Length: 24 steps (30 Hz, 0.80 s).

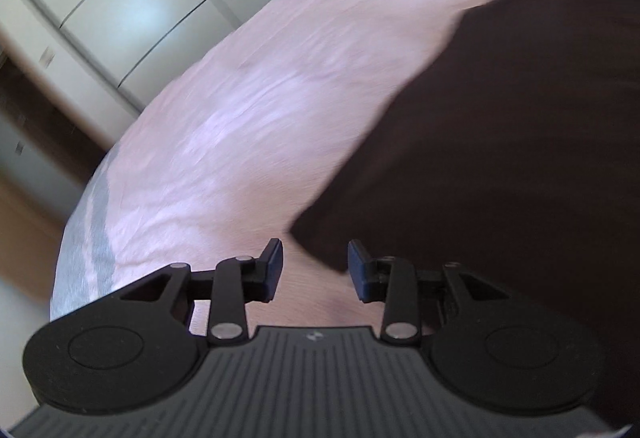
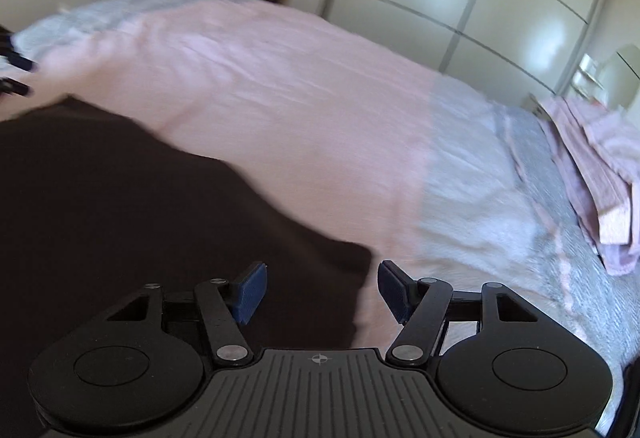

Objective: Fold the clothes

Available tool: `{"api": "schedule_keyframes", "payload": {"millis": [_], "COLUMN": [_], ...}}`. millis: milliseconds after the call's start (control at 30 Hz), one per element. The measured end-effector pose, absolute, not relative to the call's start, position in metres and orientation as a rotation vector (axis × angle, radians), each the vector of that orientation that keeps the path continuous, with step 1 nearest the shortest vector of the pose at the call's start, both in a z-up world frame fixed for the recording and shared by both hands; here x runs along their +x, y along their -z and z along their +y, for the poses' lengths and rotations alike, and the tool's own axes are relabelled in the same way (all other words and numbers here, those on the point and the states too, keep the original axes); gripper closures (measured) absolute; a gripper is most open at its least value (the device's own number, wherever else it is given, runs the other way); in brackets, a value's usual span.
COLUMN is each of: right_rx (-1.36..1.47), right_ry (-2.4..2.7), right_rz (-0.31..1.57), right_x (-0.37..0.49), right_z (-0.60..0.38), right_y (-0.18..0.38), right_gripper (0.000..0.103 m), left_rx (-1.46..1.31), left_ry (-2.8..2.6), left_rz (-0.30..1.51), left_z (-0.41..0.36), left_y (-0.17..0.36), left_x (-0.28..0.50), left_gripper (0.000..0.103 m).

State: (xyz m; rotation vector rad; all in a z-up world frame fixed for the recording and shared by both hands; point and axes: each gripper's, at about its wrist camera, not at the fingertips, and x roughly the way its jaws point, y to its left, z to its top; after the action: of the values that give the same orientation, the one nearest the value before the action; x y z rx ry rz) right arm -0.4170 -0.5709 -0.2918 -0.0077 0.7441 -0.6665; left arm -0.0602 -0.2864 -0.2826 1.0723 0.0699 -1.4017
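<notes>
Dark brown garment (image 1: 500, 158) lies flat on the bed (image 1: 248, 118), near corners just beyond left gripper (image 1: 315, 270) and right gripper (image 2: 320, 292), both parted, empty.

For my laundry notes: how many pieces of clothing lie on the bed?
2: a dark brown garment spread near the grippers, and a pink striped one crumpled at the bed's right edge. Others may be hidden.

Dark brown garment (image 1: 500, 158), seemingly flat, on the bed.
</notes>
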Motion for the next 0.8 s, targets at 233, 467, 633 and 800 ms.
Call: {"api": "schedule_keyframes", "payload": {"millis": [233, 467, 633, 800], "right_rx": [-0.318, -0.456, -0.647, -0.866], "right_ry": [0.501, 0.512, 0.585, 0.598], "right_rz": [0.823, 0.945, 0.999, 1.049], "right_x": [-0.438, -0.459, -0.446, -0.424], "right_z": [-0.395, -0.327, -0.327, -0.337], "right_y": [0.307, 0.35, 0.378, 0.407], "right_gripper": [0.038, 0.038, 0.038, 0.053], "left_rx": [1.125, 1.444, 1.553, 1.613], "left_ry": [1.736, 1.588, 1.394, 1.327], "left_rz": [-0.239, -0.49, -0.628, -0.665], "left_z": [-0.152, -0.133, -0.162, -0.175], "left_y": [0.264, 0.33, 0.362, 0.379], "left_x": [-0.154, -0.196, -0.19, -0.185], "left_gripper": [0.063, 0.064, 0.074, 0.095]}}
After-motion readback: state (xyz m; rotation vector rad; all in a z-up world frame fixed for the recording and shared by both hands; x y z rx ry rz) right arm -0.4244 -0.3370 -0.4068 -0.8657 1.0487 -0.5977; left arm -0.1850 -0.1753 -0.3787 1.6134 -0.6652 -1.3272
